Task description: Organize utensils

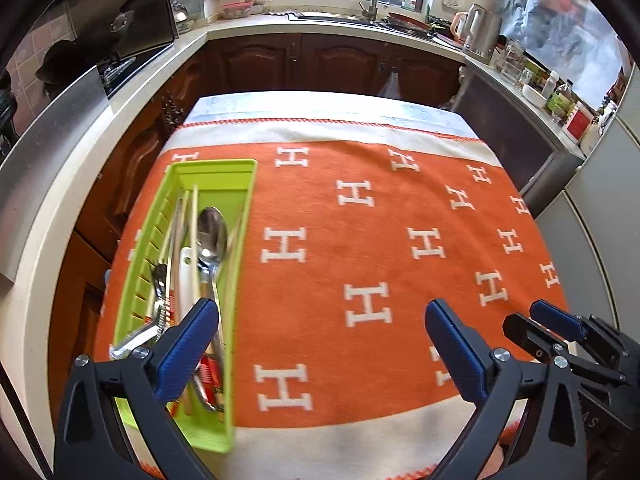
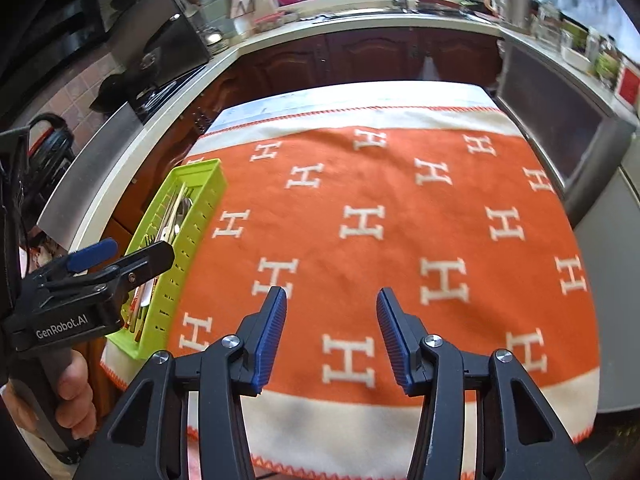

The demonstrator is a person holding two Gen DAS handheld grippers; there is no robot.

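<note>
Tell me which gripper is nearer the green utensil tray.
Left. The left gripper hangs open with one finger over the green utensil tray at the blanket's left edge. The right gripper, also open, sits farther right above the bare orange blanket.

Tray (image 1: 216, 168) lying lengthwise along left edge of blanket (image 1: 360, 240) spread over tabletop (image 1: 320, 100), with spoon (image 1: 212, 236) and other utensils inside. Beyond tabletop, counter (image 1: 280, 26) with sink (image 1: 340, 16) at back, kettle (image 1: 480, 28) to the right.

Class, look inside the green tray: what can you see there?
The green tray holds a metal spoon, chopsticks, a white handle and other utensils. The left tool hides its near end.
</note>
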